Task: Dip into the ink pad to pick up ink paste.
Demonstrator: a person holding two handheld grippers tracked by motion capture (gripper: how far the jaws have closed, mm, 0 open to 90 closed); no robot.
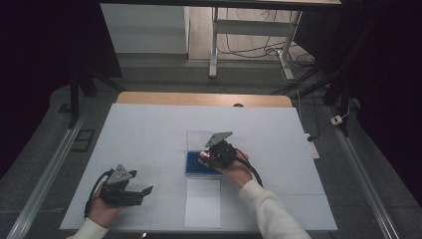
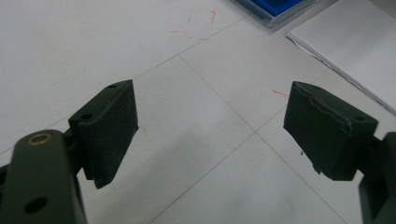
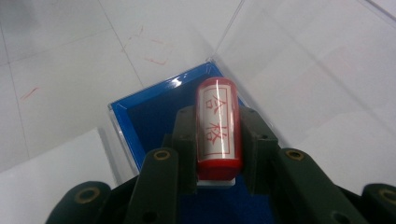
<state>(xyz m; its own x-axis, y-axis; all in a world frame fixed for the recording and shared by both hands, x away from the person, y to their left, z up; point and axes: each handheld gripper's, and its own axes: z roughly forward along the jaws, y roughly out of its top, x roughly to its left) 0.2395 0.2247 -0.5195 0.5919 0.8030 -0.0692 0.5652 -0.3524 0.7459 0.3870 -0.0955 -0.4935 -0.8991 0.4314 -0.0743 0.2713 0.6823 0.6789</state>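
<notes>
Nearest the high camera, the left gripper (image 1: 130, 189) rests low in the person's left hand (image 1: 103, 205) on the white table cover (image 1: 149, 129), well apart from the work. Its jaws stand wide open with nothing between them; in the left gripper view the two black pads (image 2: 111, 130) frame bare cover. It looks parked there to leave room for the other hand.

Toward the middle, a blank sheet of white paper (image 1: 203, 203) lies just below a blue ink pad (image 1: 195, 164) whose clear lid (image 1: 198, 138) is folded back flat beyond it, probably so the stamp can be inked and then pressed on the paper.

Further right, the right gripper (image 1: 211, 156) hovers over the ink pad. Its jaws are closed on a red stamp (image 3: 218, 126) with red characters on its label, clamped from both sides, with the blue pad beneath it. Whether the stamp's face touches the pad cannot be told.
</notes>
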